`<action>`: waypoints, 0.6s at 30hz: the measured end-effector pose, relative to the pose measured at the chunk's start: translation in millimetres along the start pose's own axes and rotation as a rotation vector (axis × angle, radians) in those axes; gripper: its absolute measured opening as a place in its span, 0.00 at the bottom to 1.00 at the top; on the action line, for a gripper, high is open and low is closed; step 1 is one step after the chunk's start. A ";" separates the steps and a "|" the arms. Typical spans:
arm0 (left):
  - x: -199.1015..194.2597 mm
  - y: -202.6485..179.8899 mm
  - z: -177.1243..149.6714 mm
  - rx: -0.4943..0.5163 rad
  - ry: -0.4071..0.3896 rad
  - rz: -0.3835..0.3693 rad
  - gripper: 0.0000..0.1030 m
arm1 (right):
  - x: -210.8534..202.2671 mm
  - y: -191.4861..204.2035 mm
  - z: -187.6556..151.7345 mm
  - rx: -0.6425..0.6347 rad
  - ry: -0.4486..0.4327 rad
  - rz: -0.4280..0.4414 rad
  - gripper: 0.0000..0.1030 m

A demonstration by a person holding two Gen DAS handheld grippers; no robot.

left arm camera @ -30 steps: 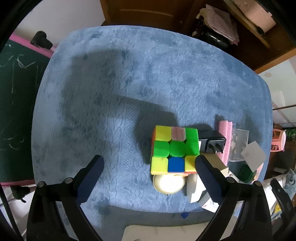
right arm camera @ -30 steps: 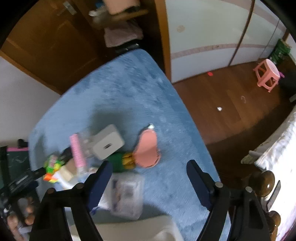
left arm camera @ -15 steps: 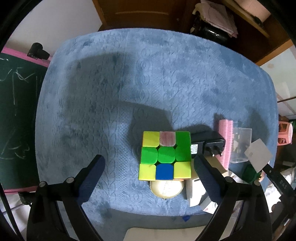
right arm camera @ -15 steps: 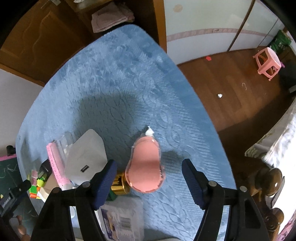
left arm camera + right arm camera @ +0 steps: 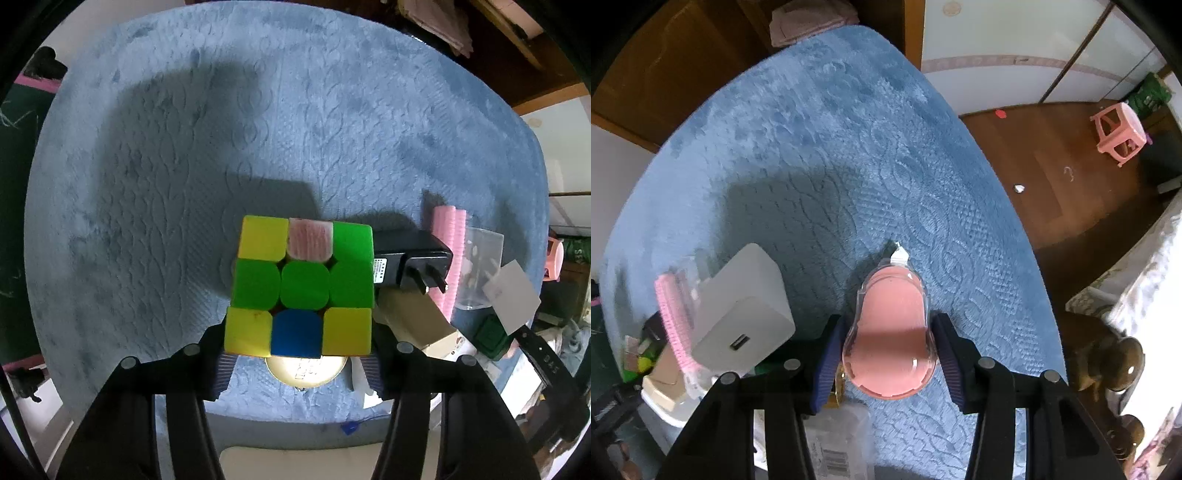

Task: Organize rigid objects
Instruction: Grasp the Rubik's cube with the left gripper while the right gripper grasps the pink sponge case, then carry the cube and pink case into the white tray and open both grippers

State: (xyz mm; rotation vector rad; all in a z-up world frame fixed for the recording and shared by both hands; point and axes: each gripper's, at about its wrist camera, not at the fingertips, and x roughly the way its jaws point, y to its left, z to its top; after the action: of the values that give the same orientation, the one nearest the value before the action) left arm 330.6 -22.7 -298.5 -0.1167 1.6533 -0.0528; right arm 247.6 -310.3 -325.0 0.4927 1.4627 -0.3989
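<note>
The puzzle cube [image 5: 301,286] sits on the blue plush cloth [image 5: 258,129] that covers the counter, near its front edge, with the left gripper [image 5: 298,363] closed in around it: each of the fingers [image 5: 221,363] lies against a lower side of the cube, so it appears pinched, though the cube hides the actual contact. The hold looks low and near the front corners, so the cube could pivot or slip out once it is lifted, and its loose layers might twist under the squeeze. A black plug adapter [image 5: 408,264] touches the cube's right side, and a round gold lid [image 5: 306,371] lies partly under its near edge; either could be dragged along or knocked off the counter as the cube comes away. Just beyond stand a pink comb [image 5: 448,258] and a clear plastic box [image 5: 480,266], crowded enough to topple if the adapter is shoved. In the right wrist view, the right gripper [image 5: 890,363] has its fingers [image 5: 945,354] pressed to both flanks of a pink case [image 5: 892,332] in a clear, smooth shell, which lies on the same cloth, well clear of the far edge. The shell is rounded and tapers away from the gripper, so I judge it may squirt forward out of the pinch. A white charger block [image 5: 738,314] stands just beside the left finger there and may be bumped on lifting.
</note>
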 end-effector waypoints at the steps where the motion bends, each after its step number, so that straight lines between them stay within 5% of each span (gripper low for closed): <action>1: -1.8 0.0 -1.4 -0.002 -0.009 -0.001 0.58 | -2.5 -1.1 -1.2 0.003 -0.006 0.013 0.48; 10: -61.3 5.5 -28.9 0.034 -0.181 0.034 0.58 | -54.7 -5.9 -7.5 -0.003 -0.093 0.114 0.48; 18: -143.7 8.4 -105.2 0.153 -0.371 0.020 0.58 | -136.2 1.7 -44.5 -0.125 -0.207 0.208 0.48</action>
State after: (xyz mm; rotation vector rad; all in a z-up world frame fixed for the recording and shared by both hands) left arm 237.2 -2.6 -148.0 0.0069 1.2749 -0.1344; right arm 201.0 -290.2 -191.0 0.4832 1.2148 -0.1860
